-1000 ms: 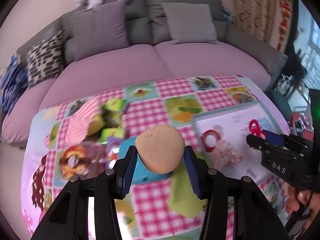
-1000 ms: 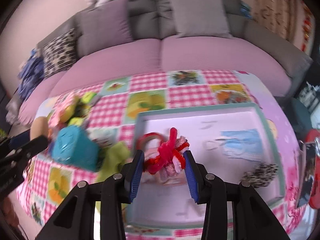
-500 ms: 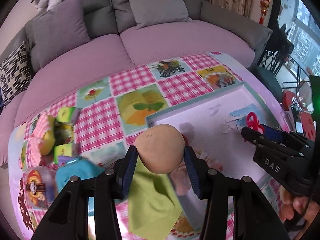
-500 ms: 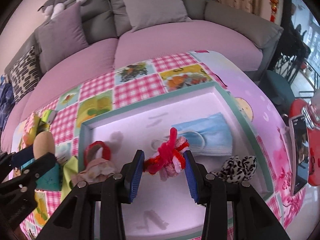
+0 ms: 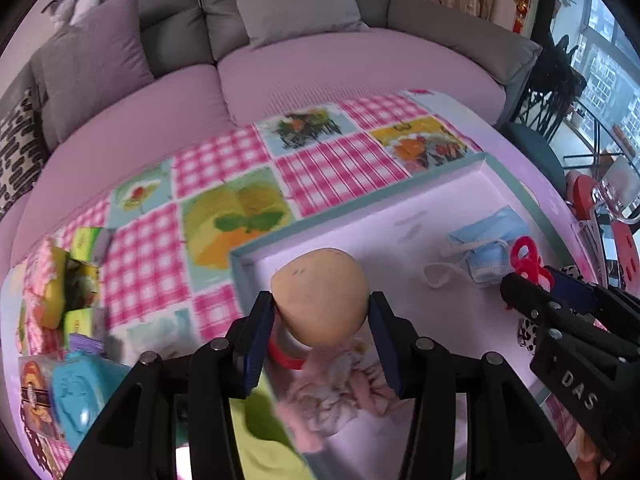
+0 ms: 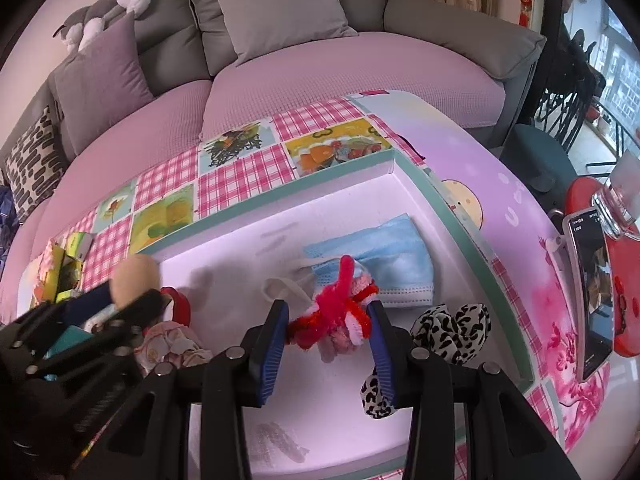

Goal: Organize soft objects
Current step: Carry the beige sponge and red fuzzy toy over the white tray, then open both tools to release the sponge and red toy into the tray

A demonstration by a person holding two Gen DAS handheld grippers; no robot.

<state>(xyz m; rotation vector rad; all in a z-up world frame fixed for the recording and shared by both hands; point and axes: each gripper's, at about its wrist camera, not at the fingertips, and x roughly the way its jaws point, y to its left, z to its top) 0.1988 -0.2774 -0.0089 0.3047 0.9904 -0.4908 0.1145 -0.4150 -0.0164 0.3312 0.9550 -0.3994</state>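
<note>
My left gripper [image 5: 320,330] is shut on a tan egg-shaped sponge [image 5: 320,294] and holds it above the left end of the white tray [image 5: 360,200]. My right gripper [image 6: 330,334] is shut on a red, pink and white fuzzy pipe-cleaner bundle [image 6: 336,316], held over the tray [image 6: 448,216] near a blue face mask [image 6: 384,264]. A leopard-print scrunchie [image 6: 452,332] lies to its right. A pink cloth [image 5: 336,392] and a red ring [image 5: 286,356] lie in the tray under the sponge. The left gripper [image 6: 132,304] shows in the right wrist view, the right gripper [image 5: 532,296] in the left.
The tray sits on a table with a pink checked cloth [image 5: 332,172]. Left of the tray are a green cloth [image 5: 264,436], a teal box [image 5: 80,396] and yellow-green packs [image 5: 68,292]. A phone [image 6: 592,288] and a red stool [image 6: 624,272] stand at right. A sofa [image 6: 344,64] lies behind.
Both grippers have moved to the right over the tray, each keeping its hold. The sponge went from above the teal box and green cloth to above the tray's left end.
</note>
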